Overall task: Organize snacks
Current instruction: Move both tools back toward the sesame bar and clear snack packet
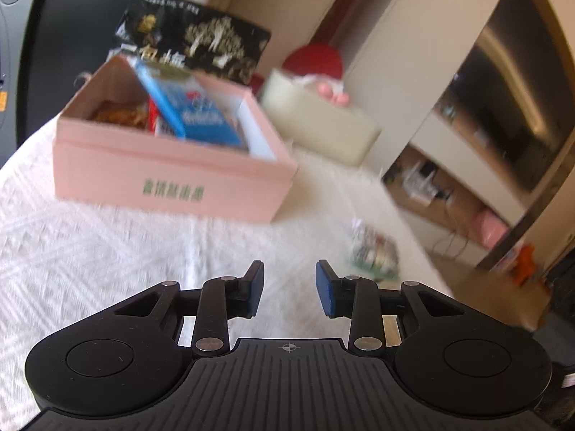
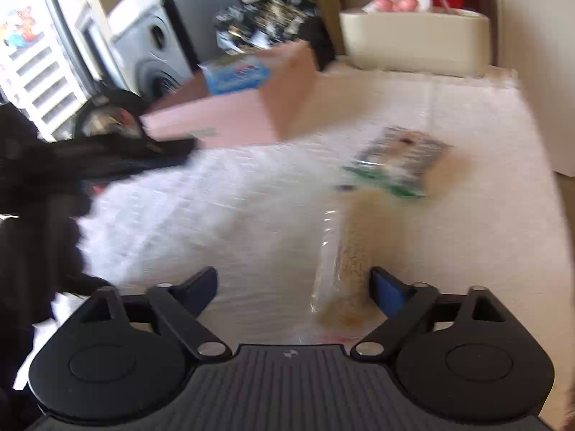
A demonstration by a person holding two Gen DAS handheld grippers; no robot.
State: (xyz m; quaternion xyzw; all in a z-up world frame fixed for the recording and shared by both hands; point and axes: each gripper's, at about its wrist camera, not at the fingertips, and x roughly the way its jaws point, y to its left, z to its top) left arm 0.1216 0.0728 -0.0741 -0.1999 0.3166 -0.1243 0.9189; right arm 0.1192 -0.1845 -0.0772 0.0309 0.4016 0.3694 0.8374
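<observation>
Right gripper (image 2: 293,285) spread wide, straddling the clear-wrapped cracker sleeve (image 2: 350,251) for pickup; left gripper (image 1: 289,289) parted, empty, facing the pink box (image 1: 172,176) awaiting snacks.

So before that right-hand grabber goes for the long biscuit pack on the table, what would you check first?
1. Right gripper open: ok, fingers spread wide.
2. Biscuit sleeve between the fingers: ok, though it lies close to the right finger, off centre.
3. Fingers touching the sleeve: cannot tell, picture is blurred.
4. Room left in the pink box: ok, a white gap shows beside the blue pack.
5. Left gripper out of the way: ok, open and empty, over the white tablecloth.
6. Green-edged snack packet clear of the sleeve: cannot tell, their ends look close.
</observation>
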